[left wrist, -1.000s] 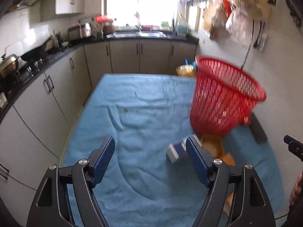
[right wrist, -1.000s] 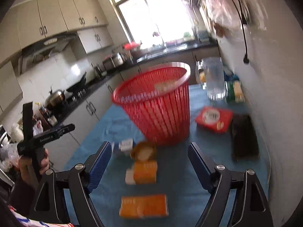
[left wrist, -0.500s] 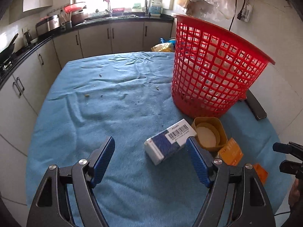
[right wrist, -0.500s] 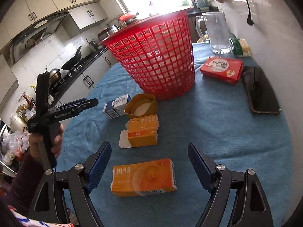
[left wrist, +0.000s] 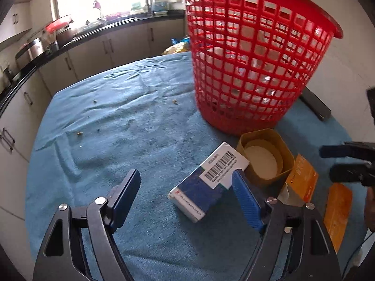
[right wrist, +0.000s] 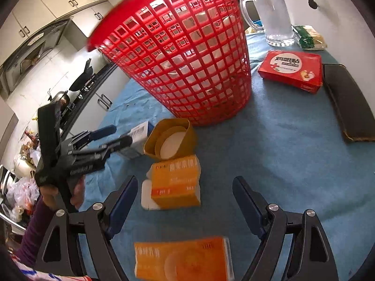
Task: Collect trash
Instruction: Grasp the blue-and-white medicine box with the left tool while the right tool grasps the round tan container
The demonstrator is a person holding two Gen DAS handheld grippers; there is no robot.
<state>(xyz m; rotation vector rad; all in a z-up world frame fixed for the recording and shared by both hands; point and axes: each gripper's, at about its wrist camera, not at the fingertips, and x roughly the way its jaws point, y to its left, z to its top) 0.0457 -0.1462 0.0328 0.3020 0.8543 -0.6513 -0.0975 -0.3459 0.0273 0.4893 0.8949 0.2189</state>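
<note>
The big red basket (left wrist: 255, 70) stands ahead of both tools, full of holes, its top cut off. The left tool (left wrist: 185, 187) is wide open around a blue-and-white box (left wrist: 206, 185). The right tool (right wrist: 185, 201) is wide open; an orange box (right wrist: 175, 182) lies blurry between its fingers.

- My left tongs (left wrist: 186, 188) and right tongs (right wrist: 185, 197) are black with blue pads.
- The basket (left wrist: 255, 53) is red, a grid pattern.
- The box (left wrist: 208, 182) is blue and white, with a barcode.
- The tabletop (left wrist: 140, 128) cloth is blue.
</note>
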